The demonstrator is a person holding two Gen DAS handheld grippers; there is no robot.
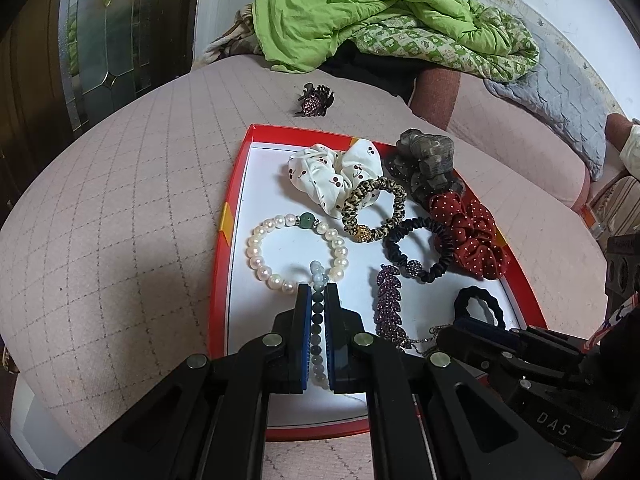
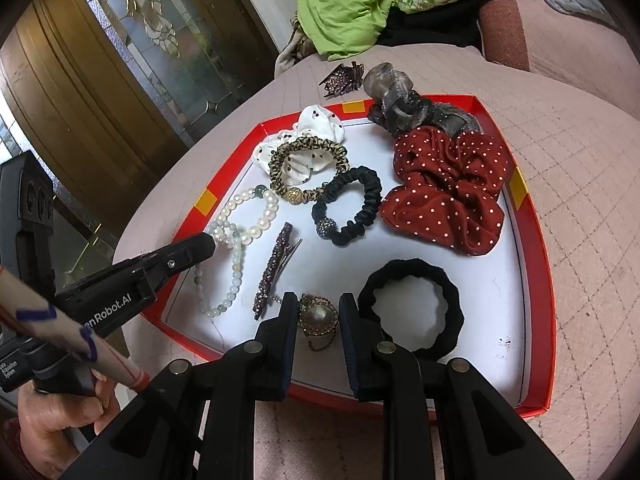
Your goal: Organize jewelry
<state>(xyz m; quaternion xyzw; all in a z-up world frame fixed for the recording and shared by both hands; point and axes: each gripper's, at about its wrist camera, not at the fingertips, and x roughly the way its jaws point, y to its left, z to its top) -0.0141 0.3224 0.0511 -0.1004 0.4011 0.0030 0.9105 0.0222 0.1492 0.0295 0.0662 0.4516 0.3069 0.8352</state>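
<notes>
We've got the jade bead bracelet (image 1: 319, 320) pinched in our left tongs (image 1: 319, 294), nearly closed on the strand, low at six o'clock of the red tray (image 1: 218, 280) and touching the pearl bracelet (image 1: 256, 252). Our right tongs (image 2: 319, 312) stand part-open, holding nothing, straddling the pearl brooch (image 2: 320, 316) on the tray's near edge, with the black hair tie (image 2: 412, 312) at three o'clock. By our reckoning most pieces are already in the tray, scrunchies bunched around twelve, and only the rhinestone claw clip (image 1: 315, 99) still waits outside on the bench (image 1: 120, 200) beyond the far rim.
</notes>
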